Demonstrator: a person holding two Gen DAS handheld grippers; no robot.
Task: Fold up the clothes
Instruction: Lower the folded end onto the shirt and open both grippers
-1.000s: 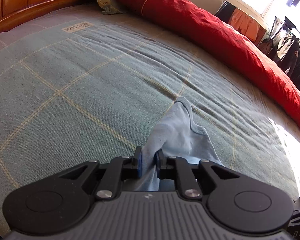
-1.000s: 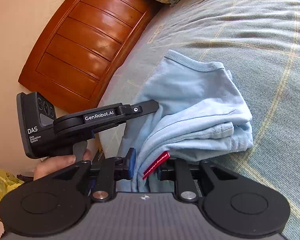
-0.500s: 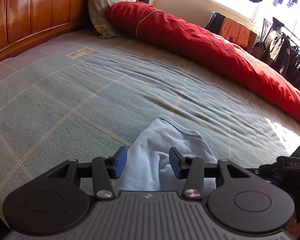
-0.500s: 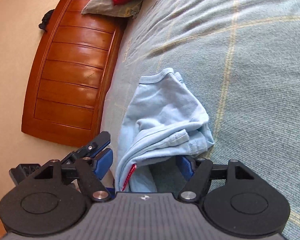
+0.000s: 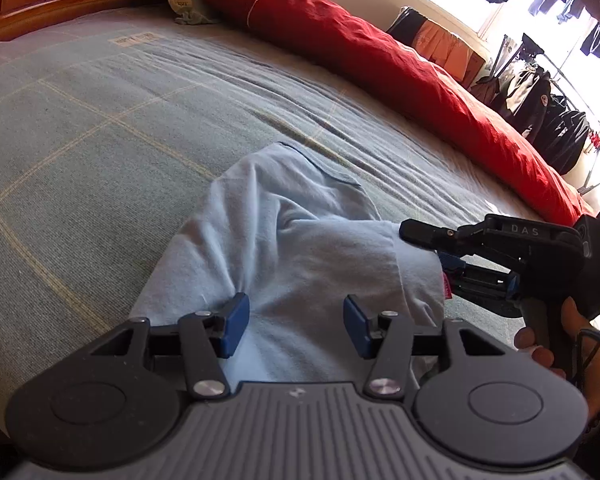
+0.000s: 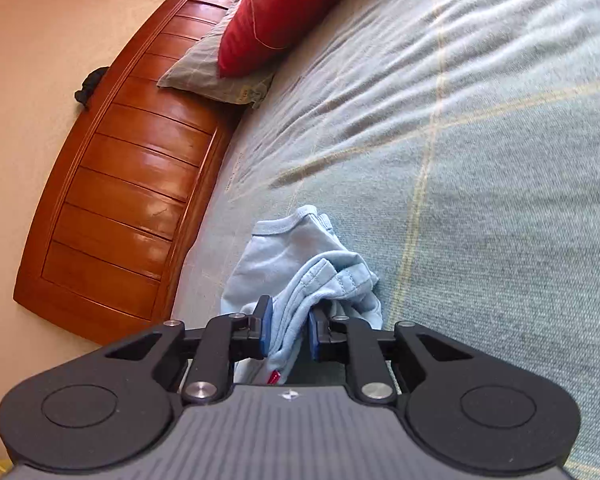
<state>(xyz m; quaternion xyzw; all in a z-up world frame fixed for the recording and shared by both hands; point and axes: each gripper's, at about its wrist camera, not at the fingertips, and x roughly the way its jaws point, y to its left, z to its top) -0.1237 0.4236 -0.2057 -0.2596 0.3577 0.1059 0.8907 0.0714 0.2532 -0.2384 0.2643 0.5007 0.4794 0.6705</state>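
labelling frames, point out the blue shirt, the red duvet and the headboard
blue shirt (image 5: 300,240): left wrist view, middle of the folded cloth
red duvet (image 5: 380,60): left wrist view, middle of the long roll
headboard (image 6: 128,200): right wrist view, a central wooden panel

Bed, grey-green checked blanket, rumpled ahead of tools. Light blue garment bunched on it at tool tips. Red duvet rolled along far edge; grey pillow far ahead at wooden headboard.
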